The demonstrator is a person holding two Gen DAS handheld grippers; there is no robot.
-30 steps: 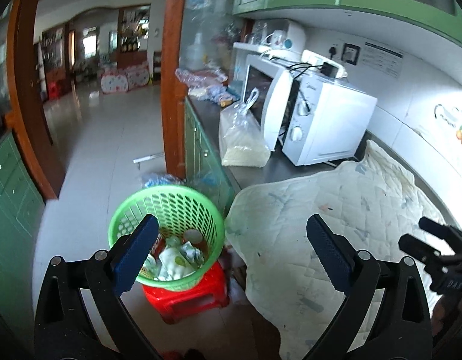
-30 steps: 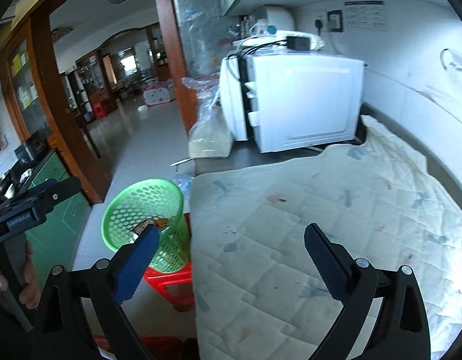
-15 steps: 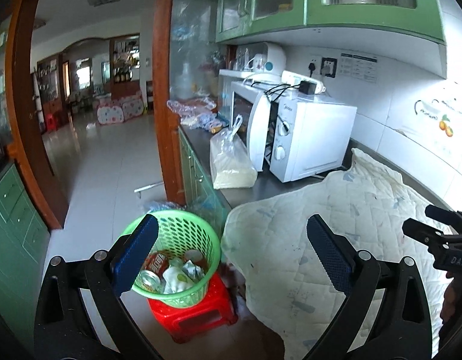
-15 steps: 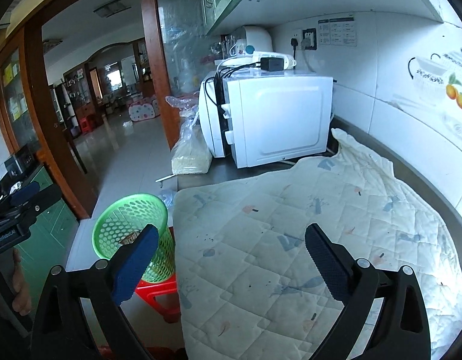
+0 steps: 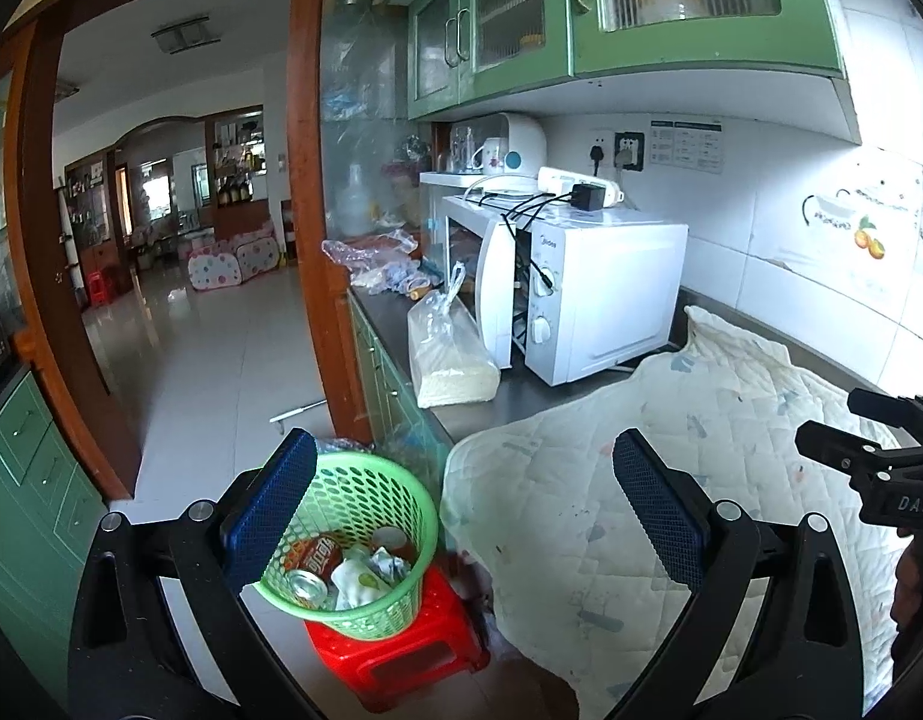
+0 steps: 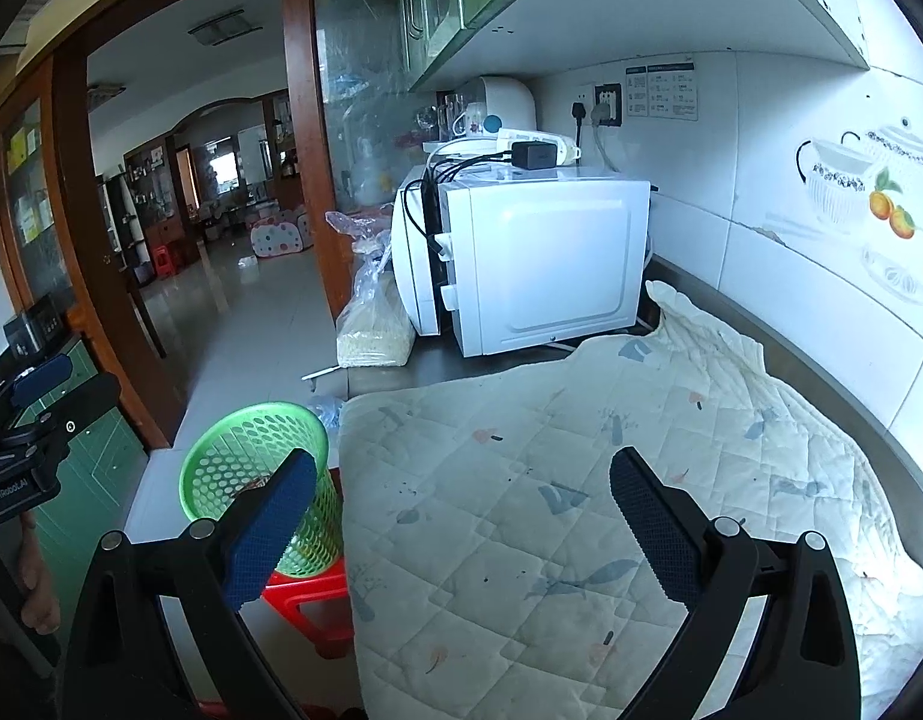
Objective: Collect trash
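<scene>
A green mesh basket [image 5: 365, 540] stands on a red stool [image 5: 395, 654] on the floor beside the counter. It holds a red can [image 5: 311, 564] and crumpled wrappers [image 5: 365, 576]. My left gripper [image 5: 461, 516] is open and empty, above and behind the basket. My right gripper [image 6: 461, 528] is open and empty over the quilted cloth [image 6: 581, 510] on the counter. The basket [image 6: 245, 462] lies to its lower left. The right gripper's tips also show in the left wrist view [image 5: 869, 444].
A white microwave [image 5: 581, 294] and a clear bag of grain [image 5: 449, 354] stand at the back of the counter. Green cabinets [image 5: 581, 18] hang overhead. A wooden door frame [image 5: 317, 210] borders the counter's end. Tiled floor [image 5: 221, 360] stretches left.
Both grippers have risen and pulled back from the basket and tilted up. The basket now sits lower in both views. Both stay open and empty.
</scene>
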